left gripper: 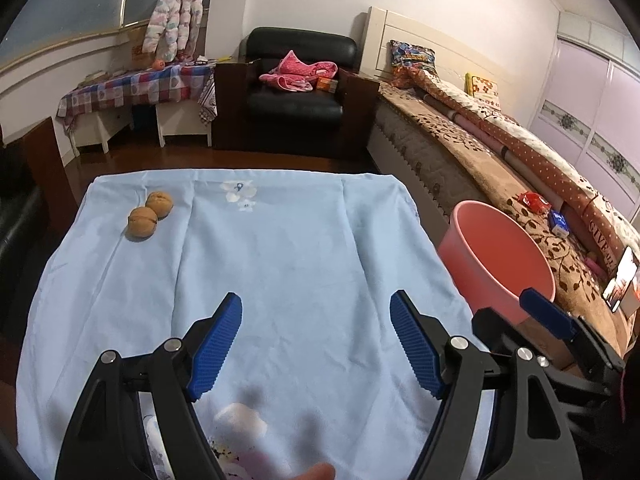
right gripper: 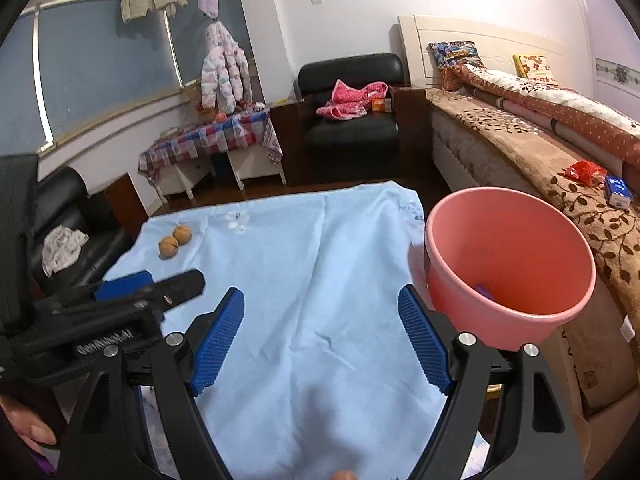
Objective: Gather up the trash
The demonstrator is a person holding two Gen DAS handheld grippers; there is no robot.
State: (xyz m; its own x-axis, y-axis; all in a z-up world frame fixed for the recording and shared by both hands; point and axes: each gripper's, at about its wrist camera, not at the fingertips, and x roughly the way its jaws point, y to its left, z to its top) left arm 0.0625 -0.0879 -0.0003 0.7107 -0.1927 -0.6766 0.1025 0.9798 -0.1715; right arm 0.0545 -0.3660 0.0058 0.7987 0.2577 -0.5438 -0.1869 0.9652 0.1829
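Two brown walnuts [left gripper: 149, 213] lie together at the far left of the table's light blue cloth [left gripper: 288, 264]; they also show in the right wrist view [right gripper: 175, 241]. A pink bucket [right gripper: 508, 264] stands at the table's right edge with a small purple scrap inside [right gripper: 485, 291]; it also shows in the left wrist view [left gripper: 496, 264]. My left gripper [left gripper: 316, 312] is open and empty above the near cloth. My right gripper [right gripper: 321, 308] is open and empty, just left of the bucket. A white blurred object [left gripper: 240, 424] sits under the left gripper.
A bed [left gripper: 500, 168] with a brown floral blanket runs along the right, with a red packet [right gripper: 584, 171] and a blue box [right gripper: 618, 192] on it. A black armchair [left gripper: 296, 92] and a checked-cloth side table [left gripper: 136, 92] stand behind. A black sofa [right gripper: 68, 232] is at the left.
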